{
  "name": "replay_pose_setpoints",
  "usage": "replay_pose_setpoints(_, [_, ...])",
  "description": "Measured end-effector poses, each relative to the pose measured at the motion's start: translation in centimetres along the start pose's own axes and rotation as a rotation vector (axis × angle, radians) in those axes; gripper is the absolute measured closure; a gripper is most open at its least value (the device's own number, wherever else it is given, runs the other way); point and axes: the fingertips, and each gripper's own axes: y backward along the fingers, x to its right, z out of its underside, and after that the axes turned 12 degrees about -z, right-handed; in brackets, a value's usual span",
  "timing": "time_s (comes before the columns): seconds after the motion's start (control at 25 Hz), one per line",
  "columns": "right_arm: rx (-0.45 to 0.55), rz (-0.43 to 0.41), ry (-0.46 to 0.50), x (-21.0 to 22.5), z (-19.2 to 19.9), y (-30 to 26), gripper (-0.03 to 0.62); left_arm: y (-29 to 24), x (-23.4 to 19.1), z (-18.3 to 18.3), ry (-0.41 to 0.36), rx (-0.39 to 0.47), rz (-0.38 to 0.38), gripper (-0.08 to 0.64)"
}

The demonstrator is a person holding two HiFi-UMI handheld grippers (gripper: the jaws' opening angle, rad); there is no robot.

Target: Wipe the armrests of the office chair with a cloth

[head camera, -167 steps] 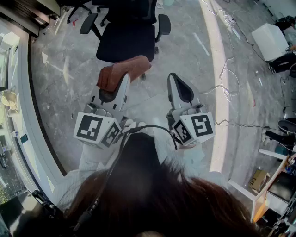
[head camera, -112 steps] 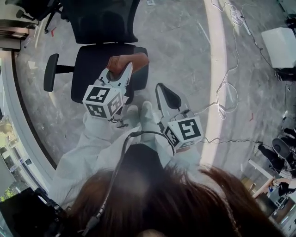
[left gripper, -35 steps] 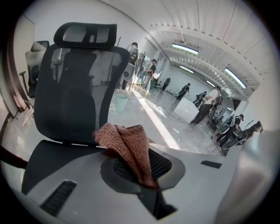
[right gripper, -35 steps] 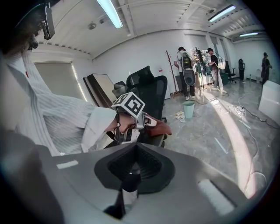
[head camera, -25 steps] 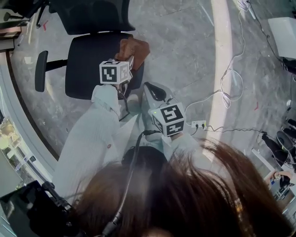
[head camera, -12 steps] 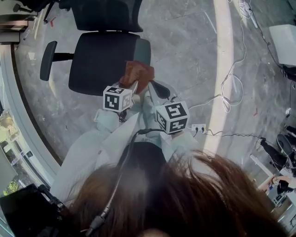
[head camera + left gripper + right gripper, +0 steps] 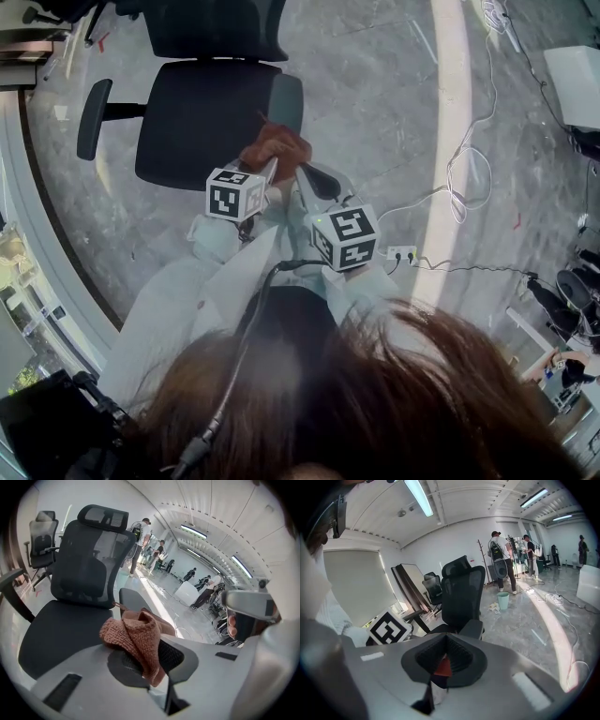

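- My left tongs (image 7: 269, 169) are clamped shut on the rust-brown cloth (image 7: 275, 148). In the left gripper view the cloth bunches up out of the pinched jaws, and one flap hangs down over them.
- My right tongs (image 7: 305, 176) are closed and grip nothing. The right gripper view shows the jaws meeting, with only a red sliver of the cloth visible past them.
- The cloth is at the front corner of the office chair (image 7: 206, 122) seat, just in front of the grey-padded armrest (image 7: 287, 98). I cannot tell whether it touches that pad.
- The black armrest (image 7: 92, 117) is on the chair's far side, well apart from both tongs.
- Only the head view shows the power strip (image 7: 403, 253) and white cables on the floor beside the chair.
- Only the left gripper view shows the chair's mesh headrest (image 7: 103, 516).
- Only the right gripper view shows a green bin (image 7: 502, 600) beyond the chair, and my left tongs' marker cube (image 7: 386, 627) close beside it.
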Motion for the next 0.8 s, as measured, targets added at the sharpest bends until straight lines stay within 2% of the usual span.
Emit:
replay_pose_setpoints(0.24, [-0.026, 0.008, -0.016, -0.2, 1.0, 0.8, 0.591, -2.5, -1.0, -5.2, -0.04, 0.047, -0.036, 0.52])
replay_pose_setpoints(0.52, [-0.047, 0.024, -0.03, -0.3, 0.9, 2.0, 0.591, -4.5, -2.9, -12.1, 0.003, 0.111, -0.087, 0.52])
replay_pose_setpoints(0.68, [-0.059, 0.032, -0.052, 2.4, 1.5, 0.6, 0.591, -9.0, -4.3, -13.8, -0.004, 0.095, -0.101, 0.52])
replay_pose_setpoints(0.8, [-0.052, 0.033, -0.049, 1.6, 1.2, 0.6, 0.591, -8.6, -4.7, -14.0, 0.019, 0.081, -0.106, 0.52])
